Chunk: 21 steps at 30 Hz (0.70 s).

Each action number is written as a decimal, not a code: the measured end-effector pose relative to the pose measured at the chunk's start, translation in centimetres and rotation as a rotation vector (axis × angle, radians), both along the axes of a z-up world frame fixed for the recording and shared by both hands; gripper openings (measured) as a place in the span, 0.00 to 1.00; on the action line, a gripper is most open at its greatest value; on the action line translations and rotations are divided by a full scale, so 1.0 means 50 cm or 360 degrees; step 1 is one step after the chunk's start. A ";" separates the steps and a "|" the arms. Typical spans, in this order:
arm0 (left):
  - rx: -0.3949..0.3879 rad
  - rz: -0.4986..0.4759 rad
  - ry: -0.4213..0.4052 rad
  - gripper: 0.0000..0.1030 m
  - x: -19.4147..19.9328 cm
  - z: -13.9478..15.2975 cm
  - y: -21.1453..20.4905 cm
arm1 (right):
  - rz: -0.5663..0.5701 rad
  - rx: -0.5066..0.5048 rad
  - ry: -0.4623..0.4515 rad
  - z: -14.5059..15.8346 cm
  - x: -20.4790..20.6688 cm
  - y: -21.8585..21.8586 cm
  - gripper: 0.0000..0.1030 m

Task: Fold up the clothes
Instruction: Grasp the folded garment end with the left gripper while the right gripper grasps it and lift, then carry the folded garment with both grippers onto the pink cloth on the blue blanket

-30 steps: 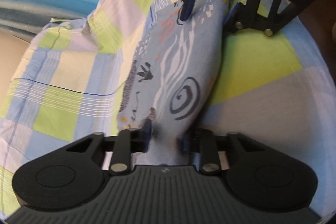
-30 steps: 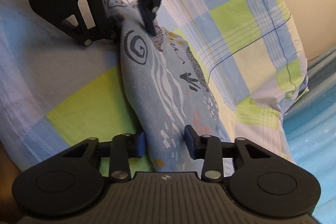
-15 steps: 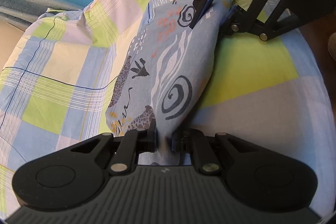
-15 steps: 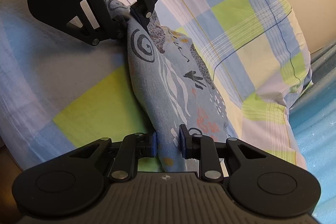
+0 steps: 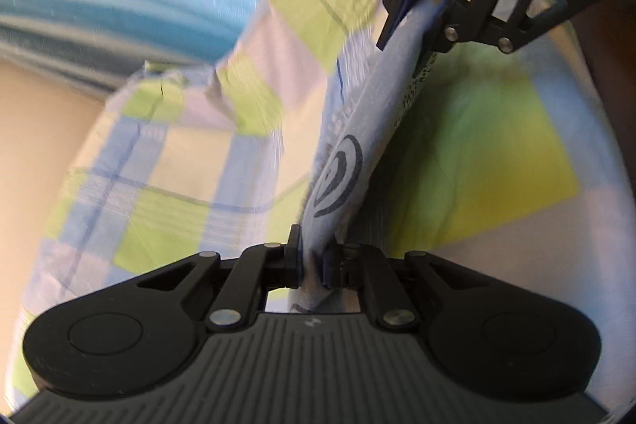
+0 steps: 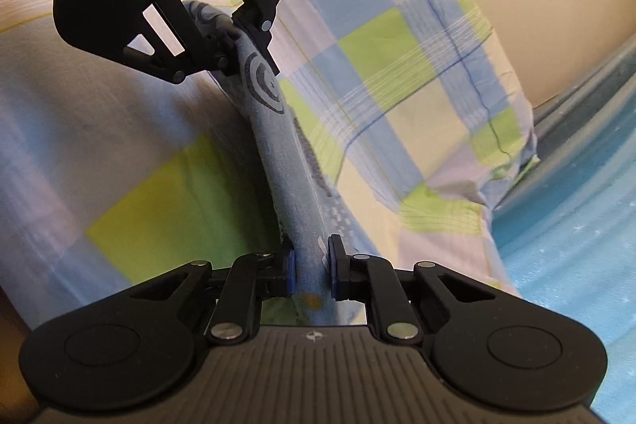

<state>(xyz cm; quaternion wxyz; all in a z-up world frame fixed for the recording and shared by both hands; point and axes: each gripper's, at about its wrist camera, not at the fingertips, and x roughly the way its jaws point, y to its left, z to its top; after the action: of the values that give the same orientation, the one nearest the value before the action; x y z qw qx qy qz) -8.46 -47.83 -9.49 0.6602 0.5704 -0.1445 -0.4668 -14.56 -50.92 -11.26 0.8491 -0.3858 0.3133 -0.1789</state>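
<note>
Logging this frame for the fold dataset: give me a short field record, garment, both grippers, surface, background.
garment: blue patterned cloth, pulled into a taut band between the two grippers
left gripper: shut on one end of the cloth
right gripper: shut on the other end
surface: checked sheet in green, blue and cream, below the cloth
background: blue foam mat beside the sheet
image quality: left wrist view is motion-blurred

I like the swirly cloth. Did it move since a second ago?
Yes. The light blue swirl-patterned cloth, clamped by both tongs, has been lifted and pulled taut, rising edge-on off the green, blue and cream checked sheet.
</note>
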 end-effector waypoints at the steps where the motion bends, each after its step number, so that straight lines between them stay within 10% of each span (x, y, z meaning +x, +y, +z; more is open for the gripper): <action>1: -0.0014 -0.0029 -0.0014 0.07 -0.021 0.008 0.004 | -0.0016 -0.0008 -0.0008 0.013 -0.020 0.001 0.12; 21: -0.0211 -0.1234 0.0027 0.07 -0.568 0.220 -0.040 | -0.0942 -0.0168 -0.0101 0.238 -0.671 0.116 0.12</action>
<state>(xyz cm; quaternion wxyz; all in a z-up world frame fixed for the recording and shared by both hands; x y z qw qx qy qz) -36.87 -49.82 1.49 0.4713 0.4259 -0.3736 -0.6760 -48.12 -45.12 0.65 0.7482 -0.3156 0.3758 -0.4465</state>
